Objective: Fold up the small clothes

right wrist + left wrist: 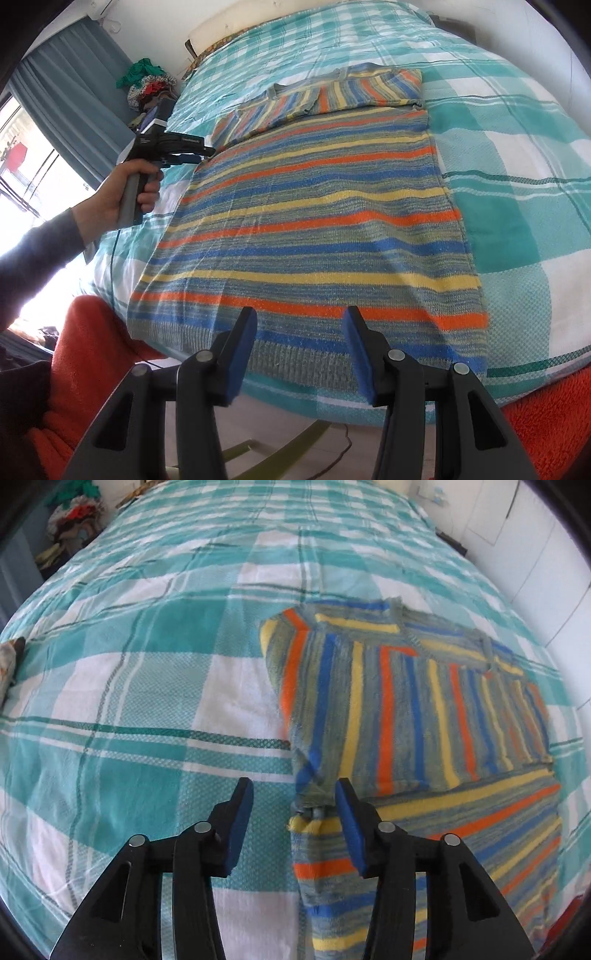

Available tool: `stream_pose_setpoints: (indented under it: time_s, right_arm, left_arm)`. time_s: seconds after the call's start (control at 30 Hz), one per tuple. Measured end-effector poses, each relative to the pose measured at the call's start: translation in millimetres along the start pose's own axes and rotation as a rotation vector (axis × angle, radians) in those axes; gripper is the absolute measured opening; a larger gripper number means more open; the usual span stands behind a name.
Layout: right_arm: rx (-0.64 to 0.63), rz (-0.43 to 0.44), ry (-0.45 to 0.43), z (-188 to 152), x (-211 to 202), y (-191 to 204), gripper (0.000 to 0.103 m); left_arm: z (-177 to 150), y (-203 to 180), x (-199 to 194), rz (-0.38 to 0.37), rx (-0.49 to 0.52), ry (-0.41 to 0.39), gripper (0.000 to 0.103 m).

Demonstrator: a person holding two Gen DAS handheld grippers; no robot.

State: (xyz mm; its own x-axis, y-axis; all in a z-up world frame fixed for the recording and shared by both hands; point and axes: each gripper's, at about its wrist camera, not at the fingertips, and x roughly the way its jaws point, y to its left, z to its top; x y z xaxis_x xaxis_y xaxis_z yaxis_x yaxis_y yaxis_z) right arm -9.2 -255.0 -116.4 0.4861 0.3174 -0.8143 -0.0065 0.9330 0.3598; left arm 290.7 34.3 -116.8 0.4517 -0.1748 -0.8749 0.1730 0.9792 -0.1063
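A knitted sweater [317,221] with orange, blue, yellow and grey stripes lies flat on the checked teal bedspread [517,155]. Its sleeves are folded across its upper part [406,701]. My left gripper [293,790] is open just above the sweater's left edge, where a sleeve cuff [314,810] ends; its pads do not press the cloth. The right wrist view shows this left gripper [199,153] held in a hand at that same edge. My right gripper [299,317] hangs open over the sweater's hem at the bed's near edge, holding nothing.
A heap of clothes [147,88] sits beyond the bed's far left corner, by a blue curtain [74,85]. Red fleece [85,354] lies below the near edge. White cupboard doors [535,535] run along the bed's other side.
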Motion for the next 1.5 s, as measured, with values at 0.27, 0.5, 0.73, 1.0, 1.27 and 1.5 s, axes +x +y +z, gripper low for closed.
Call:
stream_pose_setpoints:
  time_s: [0.27, 0.5, 0.73, 1.0, 1.27, 1.5]
  right_arm:
    - [-0.001, -0.019, -0.028, 2.5, -3.7, 2.2, 0.049]
    - [0.051, -0.123, -0.114, 9.5, -29.4, -22.8, 0.049]
    - [0.078, -0.268, -0.220, 32.4, -48.2, -48.5, 0.049]
    - [0.125, -0.352, -0.291, 33.4, -35.0, -70.5, 0.052]
    - [0.146, -0.358, -0.278, 29.7, -26.6, -80.9, 0.052]
    - [0.184, -0.336, -0.279, 28.6, -26.7, -89.1, 0.052]
  left_arm:
    - [-28.7, -30.8, 9.4, 0.020, 0.058, 0.032, 0.086]
    - [-119.0, -16.9, -25.5, -0.008, 0.122, 0.020, 0.087]
    - [-188.4, 4.2, -73.7, -0.032, 0.124, 0.010, 0.088]
    - [-191.5, 39.7, -103.7, 0.033, -0.051, -0.138, 0.096]
    - [-192.7, 58.7, -71.4, 0.132, -0.091, -0.029, 0.096]
    - [-199.3, 49.4, -64.0, 0.192, -0.031, -0.006, 0.099]
